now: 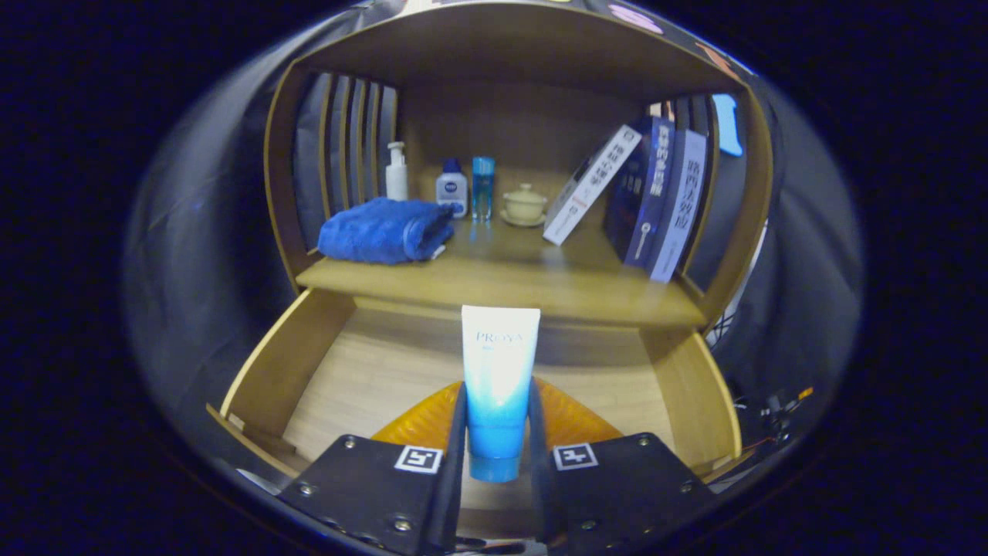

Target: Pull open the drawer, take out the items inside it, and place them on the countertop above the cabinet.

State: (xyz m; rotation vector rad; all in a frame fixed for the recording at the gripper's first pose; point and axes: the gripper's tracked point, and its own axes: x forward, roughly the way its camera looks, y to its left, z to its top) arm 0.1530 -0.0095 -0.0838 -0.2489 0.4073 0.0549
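**With the tube pinched, the drawer stands open below**

While your gripper (498,432) hangs over the open drawer (285,371), both fingers press on the sides of the tube (499,378), one on each flank, so you've got a firm clamp on it. It's a white-to-blue tube, cap end down between the fingers and flat crimped end pointing up and away from you. It stands upright in your grip, above the drawer's pale wooden floor.

Just behind the fingers, down in the drawer, an orange ribbed thing (571,421) peeks out on both sides of the tube; what it is, you can't tell from here.

Beyond the tube, the countertop (502,286) runs across above the drawer's back edge, inside a wooden cabinet nook. On it, to your left, a folded blue towel (384,230). Behind the towel stands a white pump bottle (397,171), then a small white bottle with a blue cap (451,188), then a slim blue bottle (482,188). A small lidded cup on a saucer (524,205) sits near the middle. On the right, a few books (656,193) lean against the slatted side wall.
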